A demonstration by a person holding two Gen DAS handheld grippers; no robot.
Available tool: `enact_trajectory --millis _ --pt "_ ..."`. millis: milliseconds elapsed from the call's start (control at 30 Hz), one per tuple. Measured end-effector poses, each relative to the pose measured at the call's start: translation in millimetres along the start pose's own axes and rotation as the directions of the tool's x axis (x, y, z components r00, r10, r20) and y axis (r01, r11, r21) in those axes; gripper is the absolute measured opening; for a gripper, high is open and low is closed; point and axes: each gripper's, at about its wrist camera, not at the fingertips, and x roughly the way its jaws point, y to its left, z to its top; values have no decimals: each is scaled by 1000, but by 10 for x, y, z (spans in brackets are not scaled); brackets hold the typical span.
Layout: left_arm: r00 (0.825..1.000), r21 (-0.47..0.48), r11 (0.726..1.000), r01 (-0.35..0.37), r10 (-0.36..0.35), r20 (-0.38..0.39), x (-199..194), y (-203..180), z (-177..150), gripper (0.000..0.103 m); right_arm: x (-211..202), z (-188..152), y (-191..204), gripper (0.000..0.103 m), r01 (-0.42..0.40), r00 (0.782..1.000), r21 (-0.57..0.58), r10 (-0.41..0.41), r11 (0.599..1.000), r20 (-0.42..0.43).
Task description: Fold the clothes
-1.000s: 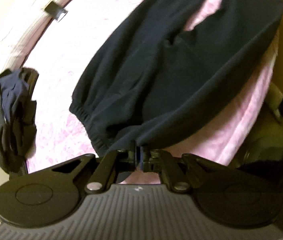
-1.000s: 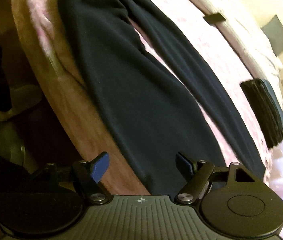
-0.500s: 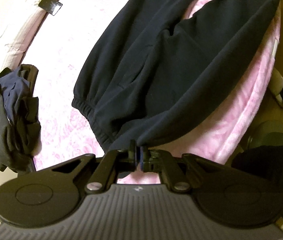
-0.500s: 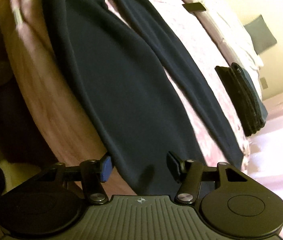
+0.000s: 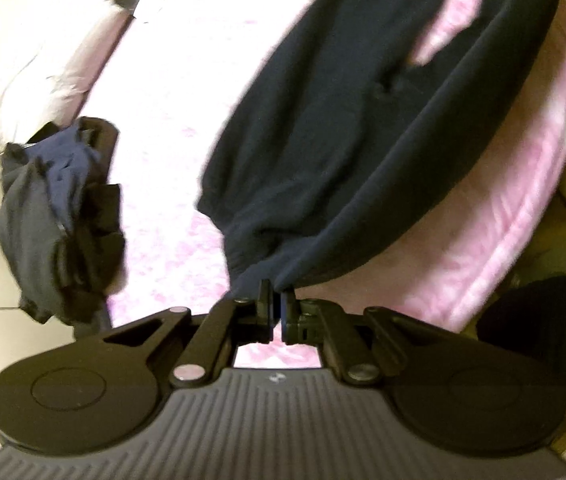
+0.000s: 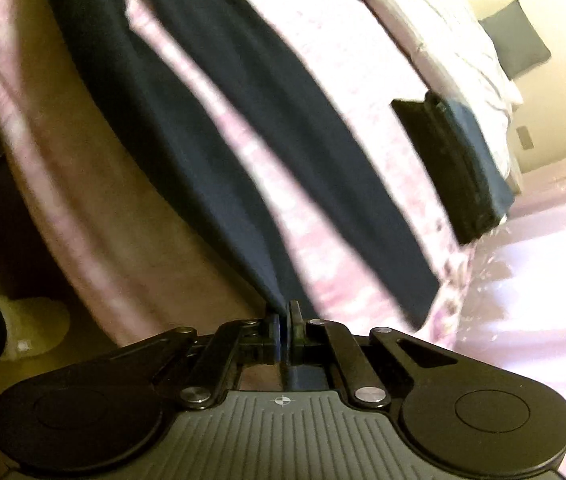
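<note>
While both grippers pinch the dark trousers (image 5: 363, 128), we have each end in hand.
Our left gripper (image 5: 277, 300) is clamped on the waistband at lower centre; our right gripper (image 6: 284, 314) on the near leg's hem. The trousers' long axis runs diagonally from there toward upper left across the pink bed (image 6: 323, 60).

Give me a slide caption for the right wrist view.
Right claw shut on a leg hem of the navy trousers spread across the pink bedspread.
</note>
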Motion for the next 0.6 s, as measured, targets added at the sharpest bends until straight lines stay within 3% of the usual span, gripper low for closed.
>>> enact_trajectory --millis 200,400,600 --pt "999 -13 999 34 -34 4 245 409 485 2 251 549 -738 1 -12 1000 -90 12 996 -5" --pt "990 -22 992 123 -121 73 1002 875 924 2 1136 1092 -1081 1 -35 990 -132 16 991 -142" --pt "977 14 979 204 -205 65 1781 1089 1153 2 1721 1432 -1109 1 -75 959 -141 33 987 -281"
